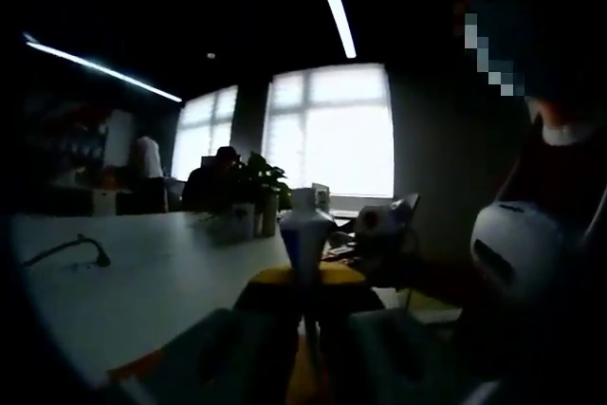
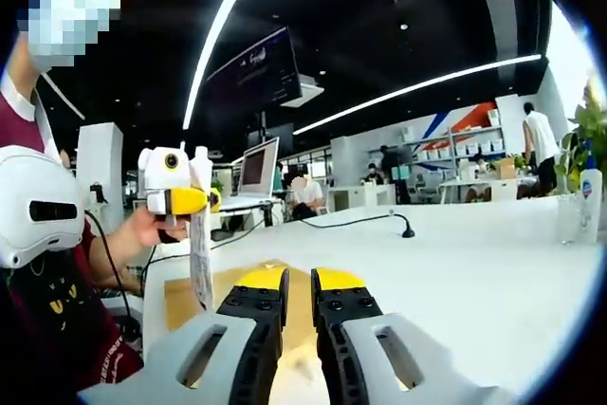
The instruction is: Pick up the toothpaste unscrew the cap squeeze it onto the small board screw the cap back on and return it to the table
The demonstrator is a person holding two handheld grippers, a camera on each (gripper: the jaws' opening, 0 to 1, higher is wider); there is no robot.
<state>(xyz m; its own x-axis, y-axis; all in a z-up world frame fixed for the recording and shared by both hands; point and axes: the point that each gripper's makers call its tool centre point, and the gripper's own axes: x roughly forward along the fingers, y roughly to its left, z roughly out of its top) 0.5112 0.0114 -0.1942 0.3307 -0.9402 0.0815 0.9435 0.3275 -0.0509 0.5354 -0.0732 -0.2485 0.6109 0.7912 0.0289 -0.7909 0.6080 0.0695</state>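
Left gripper is raised above the white table, its yellow-tipped jaws clamped on the flat white toothpaste tube — tube hangs upright beside the tan wooden small board. Right gripper — jaws nearly closed, nothing between them, low over the board.
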